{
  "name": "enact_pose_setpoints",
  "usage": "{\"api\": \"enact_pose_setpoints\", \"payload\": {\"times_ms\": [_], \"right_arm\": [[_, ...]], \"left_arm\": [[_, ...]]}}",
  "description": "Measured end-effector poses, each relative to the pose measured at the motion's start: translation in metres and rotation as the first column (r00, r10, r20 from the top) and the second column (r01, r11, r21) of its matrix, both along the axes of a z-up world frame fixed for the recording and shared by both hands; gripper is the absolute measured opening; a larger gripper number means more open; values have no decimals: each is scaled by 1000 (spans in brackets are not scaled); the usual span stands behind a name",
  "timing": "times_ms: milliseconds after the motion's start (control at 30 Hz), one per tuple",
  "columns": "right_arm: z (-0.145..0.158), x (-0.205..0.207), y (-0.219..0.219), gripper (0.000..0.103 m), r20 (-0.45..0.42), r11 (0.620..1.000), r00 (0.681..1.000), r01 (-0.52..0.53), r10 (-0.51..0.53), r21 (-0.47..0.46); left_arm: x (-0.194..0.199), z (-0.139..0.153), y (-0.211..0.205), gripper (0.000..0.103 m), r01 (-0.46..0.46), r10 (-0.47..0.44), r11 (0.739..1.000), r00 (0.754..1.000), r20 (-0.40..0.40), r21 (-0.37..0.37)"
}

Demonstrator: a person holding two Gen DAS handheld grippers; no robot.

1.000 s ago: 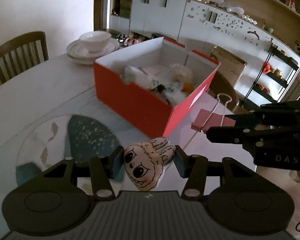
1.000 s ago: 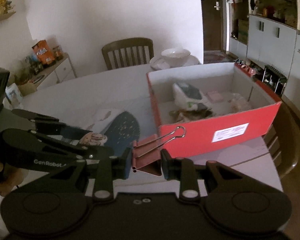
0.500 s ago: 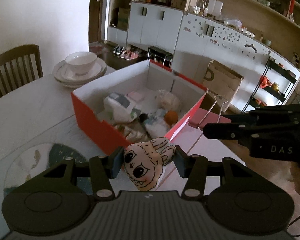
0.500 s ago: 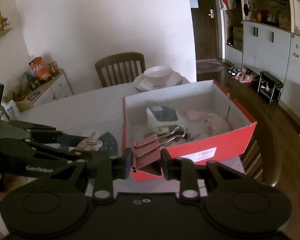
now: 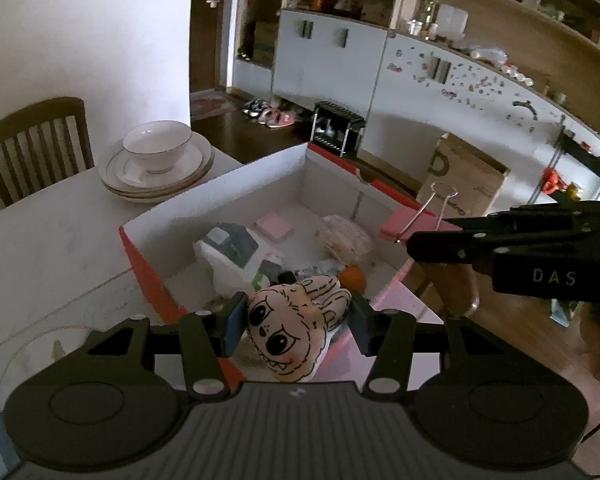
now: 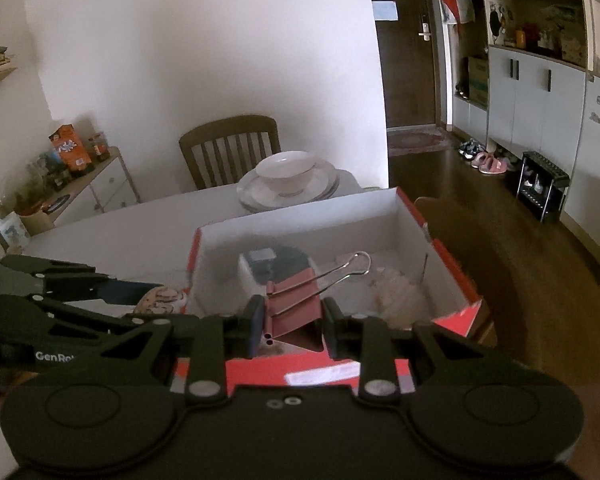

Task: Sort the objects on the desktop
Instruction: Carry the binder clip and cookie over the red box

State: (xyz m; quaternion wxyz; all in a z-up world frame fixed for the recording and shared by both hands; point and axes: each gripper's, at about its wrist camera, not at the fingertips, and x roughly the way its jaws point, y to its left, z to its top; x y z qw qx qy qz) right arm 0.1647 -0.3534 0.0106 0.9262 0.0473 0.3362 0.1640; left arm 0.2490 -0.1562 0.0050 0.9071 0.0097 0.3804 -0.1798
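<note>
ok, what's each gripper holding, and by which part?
Left gripper: cartoon-face plush toy, pinched across its sides. Right gripper: pink metal binder clip, by its body, wire handles forward.

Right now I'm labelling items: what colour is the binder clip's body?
Pink, with silver wire handles; the binder clip shows best in the right wrist view.

1. The left gripper (image 5: 296,322) is held level, and its two fingers are closed against the sides of a soft toy face (image 5: 292,330).
2. The right gripper (image 6: 294,322) is also level, and its fingers are closed on a pink binder clip (image 6: 296,308).
3. In the left wrist view, the right gripper (image 5: 410,240) comes in from the right side, higher than the left one.
4. In the right wrist view, the left gripper (image 6: 160,294) comes in from the left side.
</note>
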Motion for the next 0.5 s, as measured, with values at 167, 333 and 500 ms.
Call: {"api": "enact_pose_setpoints", "payload": {"times_ms": [167, 333, 500], "right_arm": [[-5, 28, -9, 29, -6, 1000, 1000, -4, 4, -8], [-18, 51, -13, 29, -31, 1000, 999, -17, 17, -7], [-35, 75, -17, 29, -77, 999, 997, -28, 29, 17]], "left_arm": [[27, -7, -11, 52, -10, 11, 1000, 1000, -10, 19], [52, -19, -21, 52, -1, 2, 1000, 999, -32, 29], [72, -33, -27, 52, 11, -8, 999, 998, -60, 42]]}}
